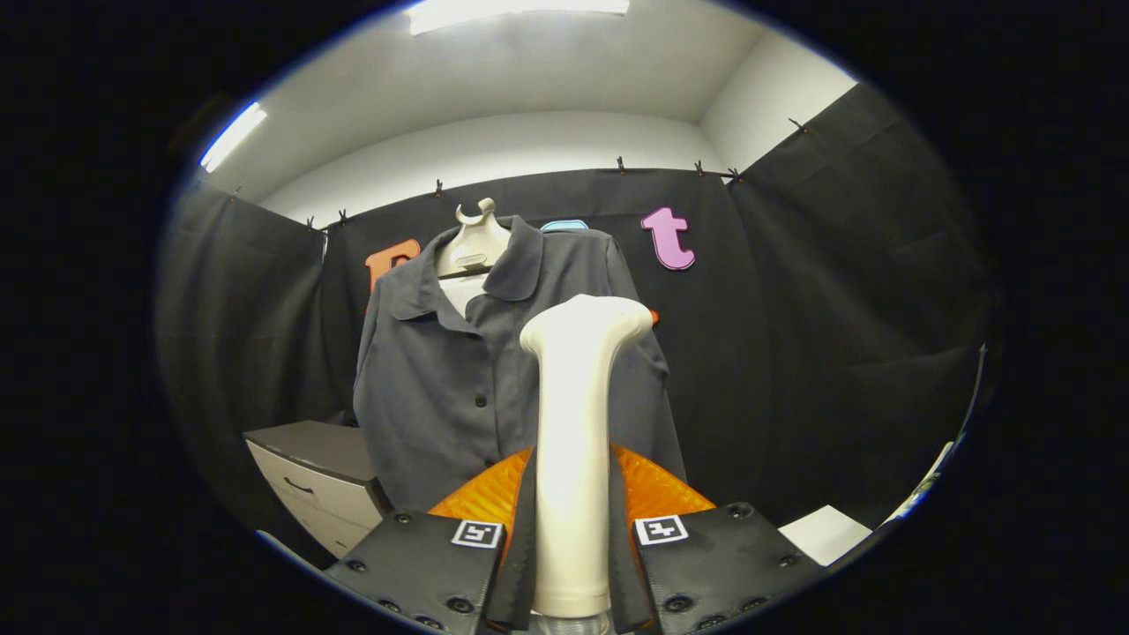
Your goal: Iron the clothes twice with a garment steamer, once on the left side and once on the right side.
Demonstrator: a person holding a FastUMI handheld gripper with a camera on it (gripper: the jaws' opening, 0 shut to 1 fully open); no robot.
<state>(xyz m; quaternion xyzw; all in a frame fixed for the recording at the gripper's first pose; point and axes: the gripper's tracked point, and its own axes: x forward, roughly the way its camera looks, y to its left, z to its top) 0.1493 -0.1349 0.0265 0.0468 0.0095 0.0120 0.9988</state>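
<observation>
With the gripper (571, 529) clamped on the cream plastic garment steamer (575, 423), whose head stands short of the grey buttoned shirt (441, 388) on its hanger, the first pass seems pending: bring the head onto one side.

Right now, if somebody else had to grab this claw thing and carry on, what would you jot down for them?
Claw: shut on the white garment steamer, both fingers pressing its handle, head up.
Grey shirt: hangs buttoned on a pale hanger against the black booth wall, beyond the steamer head. A low drawer cabinet stands beside it.
Done: steamer picked up and brought before the shirt; whether any pass was made, I cannot tell.
Left: likely a pass down the shirt's left side, then one down the right.
</observation>
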